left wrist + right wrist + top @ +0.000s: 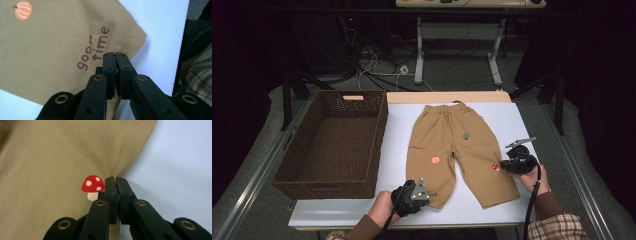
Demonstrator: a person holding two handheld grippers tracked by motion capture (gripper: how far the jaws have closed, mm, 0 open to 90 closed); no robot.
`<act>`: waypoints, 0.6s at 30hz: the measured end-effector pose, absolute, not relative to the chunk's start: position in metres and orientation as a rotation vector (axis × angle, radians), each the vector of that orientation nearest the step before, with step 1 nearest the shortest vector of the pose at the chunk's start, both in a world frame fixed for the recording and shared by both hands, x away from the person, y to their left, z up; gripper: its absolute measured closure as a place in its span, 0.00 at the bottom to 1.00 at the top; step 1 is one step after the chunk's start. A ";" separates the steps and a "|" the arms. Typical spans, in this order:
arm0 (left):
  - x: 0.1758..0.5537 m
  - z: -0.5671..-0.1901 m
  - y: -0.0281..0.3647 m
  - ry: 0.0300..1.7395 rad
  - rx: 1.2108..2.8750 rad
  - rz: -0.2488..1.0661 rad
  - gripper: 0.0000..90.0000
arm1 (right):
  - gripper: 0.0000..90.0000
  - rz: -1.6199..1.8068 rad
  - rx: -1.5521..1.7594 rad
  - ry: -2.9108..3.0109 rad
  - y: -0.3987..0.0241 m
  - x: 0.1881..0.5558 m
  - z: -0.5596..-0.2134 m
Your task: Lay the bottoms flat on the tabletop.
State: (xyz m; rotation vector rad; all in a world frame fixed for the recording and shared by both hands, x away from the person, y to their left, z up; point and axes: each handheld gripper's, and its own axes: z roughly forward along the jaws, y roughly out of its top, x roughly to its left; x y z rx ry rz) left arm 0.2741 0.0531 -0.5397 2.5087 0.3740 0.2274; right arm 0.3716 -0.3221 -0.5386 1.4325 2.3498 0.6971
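In the high view, the tan trousers (pixel 457 150) lie flat on the white counter (pixel 512 120), waistband at the far edge and both legs pointing toward the person. The left hand-held gripper (pixel 424 187) sits at the hem of the leg nearer the empty wicker basket (pixel 332 142), which stands just beyond and to its outer side. The right hand-held gripper (pixel 504 165) meets the outer seam of the other leg, partway up from the hem.

In the left gripper view, the jaws are closed on the hem corner of the trousers (pixel 50 45), pinching the fabric just beside the printed words "good time" (pixel 93 48); an orange pumpkin print (pixel 23 10) lies farther ahead and to the side.

In the right gripper view, the jaws are likewise clamped on the trouser (pixel 50 157) edge, with a red mushroom print (pixel 93 187) right beside the tips and small creases radiating from the pinch.

The cloth looks light, soft and limp, so it will likely sag and fold between the two holds. Edges, seams and the hem, where the fabric is doubled, seem the surest places to grip; a thin single layer could slip out.
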 end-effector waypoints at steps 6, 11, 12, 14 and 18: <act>0.275 -0.538 0.044 0.390 2.500 0.223 0.65 | 0.74 0.737 1.443 2.302 -0.326 0.377 -0.540; 0.274 -0.539 0.027 0.391 2.475 0.241 0.53 | 0.66 0.783 1.449 2.261 -0.327 0.384 -0.542; 0.275 -0.539 0.025 0.383 2.477 0.241 0.52 | 0.64 0.784 1.453 2.255 -0.327 0.386 -0.542; 0.276 -0.543 0.019 0.384 2.475 0.251 0.50 | 0.61 0.789 1.451 2.243 -0.324 0.391 -0.543; 0.280 -0.548 0.016 0.428 2.435 0.257 0.55 | 0.60 0.797 1.459 2.231 -0.323 0.398 -0.544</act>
